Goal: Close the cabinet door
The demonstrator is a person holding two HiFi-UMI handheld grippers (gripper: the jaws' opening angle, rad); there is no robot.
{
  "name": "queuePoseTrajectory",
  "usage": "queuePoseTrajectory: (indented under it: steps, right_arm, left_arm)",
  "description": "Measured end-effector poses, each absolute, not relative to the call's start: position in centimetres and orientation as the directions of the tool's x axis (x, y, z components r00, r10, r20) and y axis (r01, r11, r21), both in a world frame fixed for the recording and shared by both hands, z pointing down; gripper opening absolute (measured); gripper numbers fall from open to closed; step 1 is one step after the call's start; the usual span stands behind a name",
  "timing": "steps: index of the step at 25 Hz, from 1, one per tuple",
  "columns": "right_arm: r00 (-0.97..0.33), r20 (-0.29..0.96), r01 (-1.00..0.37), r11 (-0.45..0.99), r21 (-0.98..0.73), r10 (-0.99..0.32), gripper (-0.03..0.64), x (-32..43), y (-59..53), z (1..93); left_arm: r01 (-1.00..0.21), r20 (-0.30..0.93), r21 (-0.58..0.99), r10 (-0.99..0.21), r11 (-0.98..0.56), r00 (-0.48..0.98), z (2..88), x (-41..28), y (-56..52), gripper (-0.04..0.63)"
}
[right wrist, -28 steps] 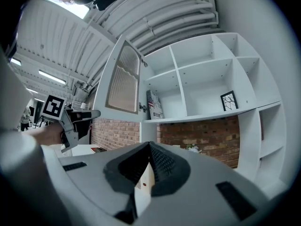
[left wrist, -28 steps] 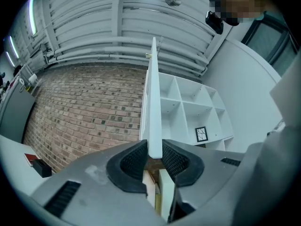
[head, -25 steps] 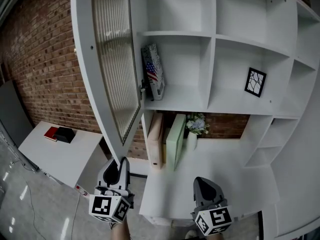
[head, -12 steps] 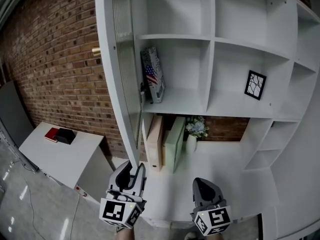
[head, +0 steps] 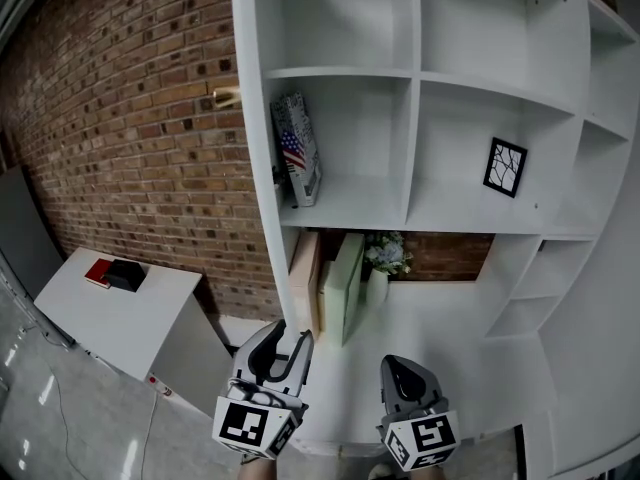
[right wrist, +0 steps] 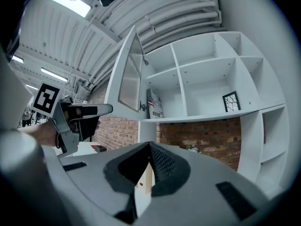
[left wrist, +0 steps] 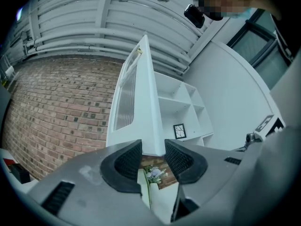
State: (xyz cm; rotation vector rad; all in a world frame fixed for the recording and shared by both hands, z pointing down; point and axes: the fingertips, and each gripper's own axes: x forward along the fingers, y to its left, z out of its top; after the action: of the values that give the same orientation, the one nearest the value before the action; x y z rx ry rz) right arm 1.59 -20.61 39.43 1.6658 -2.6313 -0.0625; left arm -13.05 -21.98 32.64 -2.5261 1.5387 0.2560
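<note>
Now left tongs (head: 287, 334), just opened, straddle door (head: 261, 168) by brick wall (head: 130, 148); right tongs (head: 402, 366) closed.

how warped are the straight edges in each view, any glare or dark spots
Head view: the lens bows the cabinet door and shelves into curves. Left gripper view: door leans and tapers, corners black. Right gripper view: ceiling light glares top left, corners black.

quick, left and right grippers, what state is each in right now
left gripper: jaws open, just been opening; cabinet door edge between them, not gripped.
right gripper: jaws shut, holding nothing.
</note>
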Motion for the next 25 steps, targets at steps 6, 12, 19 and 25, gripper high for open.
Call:
queuePoseTrajectory:
  steps: [6, 12, 19, 25]
  right_arm:
    - [-0.42, 0.001, -0.906, 0.419, 0.051, -0.908, 0.002, 2.0, -21.1, 39.3]
    - [-0.427, 0.001, -0.904, 0.426, 0.044, -0.904, 0.002, 2.4, -22.0, 39.3]
    - [-0.421, -0.002, -0.906, 0.421, 0.047, -0.907, 0.002, 4.0, -23.3, 39.3]
    - [-0.405, 0.006, -0.914, 0.405, 0.028, -0.914, 0.002, 5.9, -24.9, 39.5]
  left_arm:
    - [-0.881, -0.239, -0.06, -0.85, -0.47, 0.47, 31.7, -11.6, -22.1, 0.15]
    - [-0.859, -0.249, -0.046, -0.827, -0.51, 0.504, 31.5, -9.9, -22.5, 0.15]
    - [-0.855, -0.251, -0.084, -0.82, -0.512, 0.515, 31.4, -7.0, -23.7, 0.152]
    - [-0.856, -0.251, -0.1, -0.82, -0.508, 0.515, 31.2, -5.3, -24.7, 0.155]
